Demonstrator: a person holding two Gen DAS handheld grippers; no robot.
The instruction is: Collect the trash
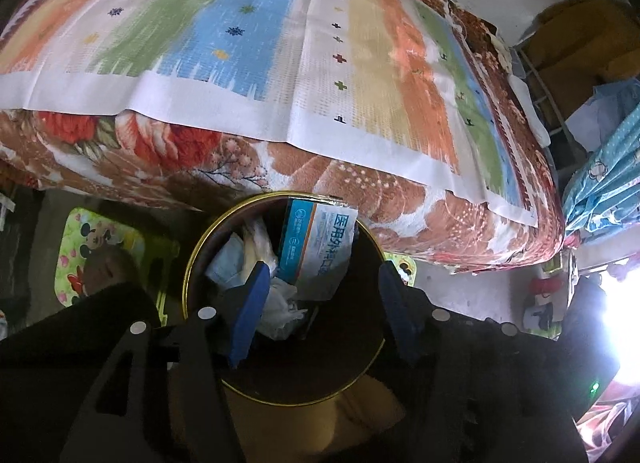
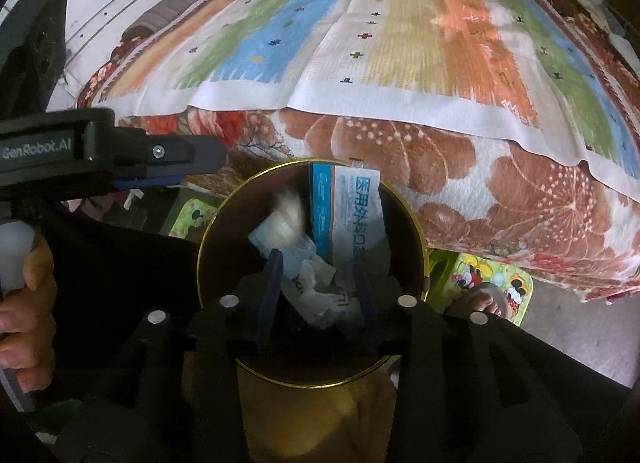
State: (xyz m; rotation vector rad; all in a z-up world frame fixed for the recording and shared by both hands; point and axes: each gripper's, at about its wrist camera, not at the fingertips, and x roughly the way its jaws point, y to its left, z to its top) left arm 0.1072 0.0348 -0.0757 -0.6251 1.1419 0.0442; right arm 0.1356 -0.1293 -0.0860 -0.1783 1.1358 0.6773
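Observation:
A round dark bin with a gold rim [image 1: 187, 275] [image 2: 421, 247] stands on the floor against the bed. Inside it lie a blue-and-white printed packet [image 1: 316, 235] [image 2: 348, 203], crumpled white paper [image 1: 280, 311] [image 2: 316, 295] and a pale blue-white wrapper [image 1: 228, 263] [image 2: 272, 235]. My left gripper [image 1: 324, 267] hangs over the bin's mouth, its blue pads [image 1: 248, 311] wide apart and touching nothing. My right gripper [image 2: 316, 263] is also over the bin with its jaws apart; the paper shows between them, lying loose in the bin. The left gripper's body [image 2: 160, 175] and the hand [image 2: 24, 283] on its handle show at the left of the right wrist view.
A bed with a striped sheet [image 1: 280, 43] [image 2: 400, 43] over a floral blanket [image 1: 400, 199] [image 2: 520, 191] rises right behind the bin. Cartoon-print floor mats [image 1: 76, 247] [image 2: 496, 283] lie on both sides. Blue dotted fabric [image 1: 608, 167] hangs at the right.

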